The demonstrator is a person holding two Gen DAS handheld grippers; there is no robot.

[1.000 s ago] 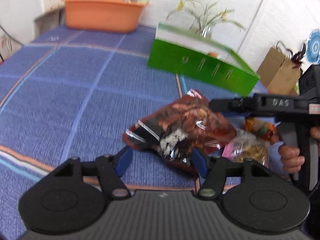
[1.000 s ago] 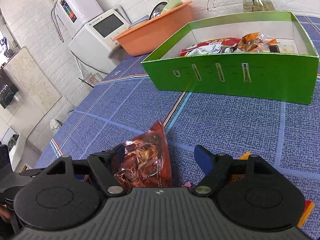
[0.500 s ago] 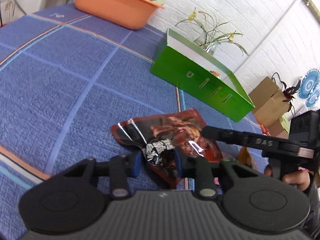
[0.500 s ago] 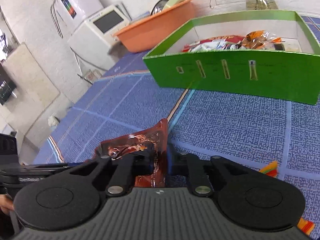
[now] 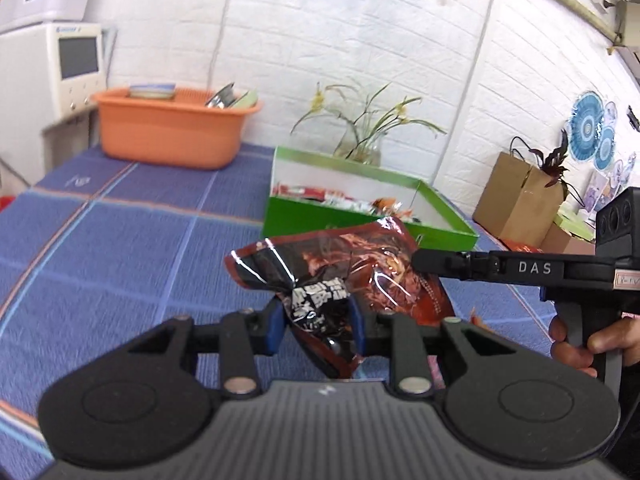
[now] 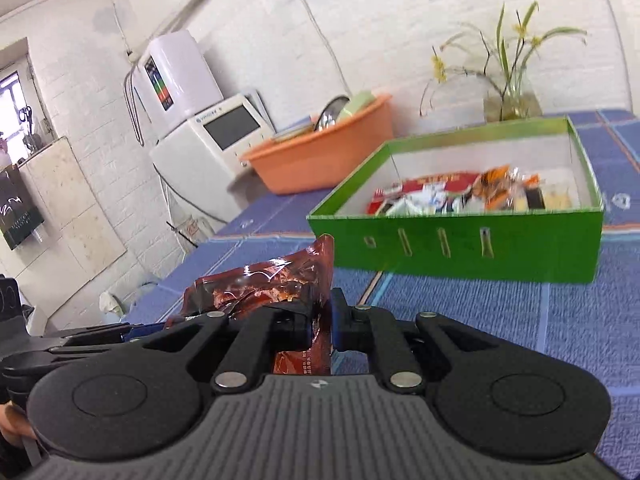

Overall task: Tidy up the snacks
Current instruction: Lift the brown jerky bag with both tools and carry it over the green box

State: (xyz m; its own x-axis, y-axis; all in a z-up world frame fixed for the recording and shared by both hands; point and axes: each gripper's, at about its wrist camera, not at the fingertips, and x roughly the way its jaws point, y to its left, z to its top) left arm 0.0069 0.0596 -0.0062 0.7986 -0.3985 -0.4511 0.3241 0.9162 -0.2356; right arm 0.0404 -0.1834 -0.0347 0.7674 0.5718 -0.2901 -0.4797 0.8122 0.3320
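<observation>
Snack packet [image 5: 340, 276], dark red, hangs mid-frame, clenched between my left gripper [image 5: 316, 320] and right gripper [image 6: 320, 320]; several snacks already fill the green box [image 6: 460, 248] at right, this one remains.

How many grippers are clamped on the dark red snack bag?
2. The left gripper pinches the bag at its near end; the right gripper pinches its other edge, reaching in from the side.

place: home kitchen | evidence: orange dish basin [image 5: 168, 132], white countertop appliance [image 6: 224, 136], flower vase [image 6: 512, 100], white brick-pattern wall [image 5: 360, 40]
</observation>
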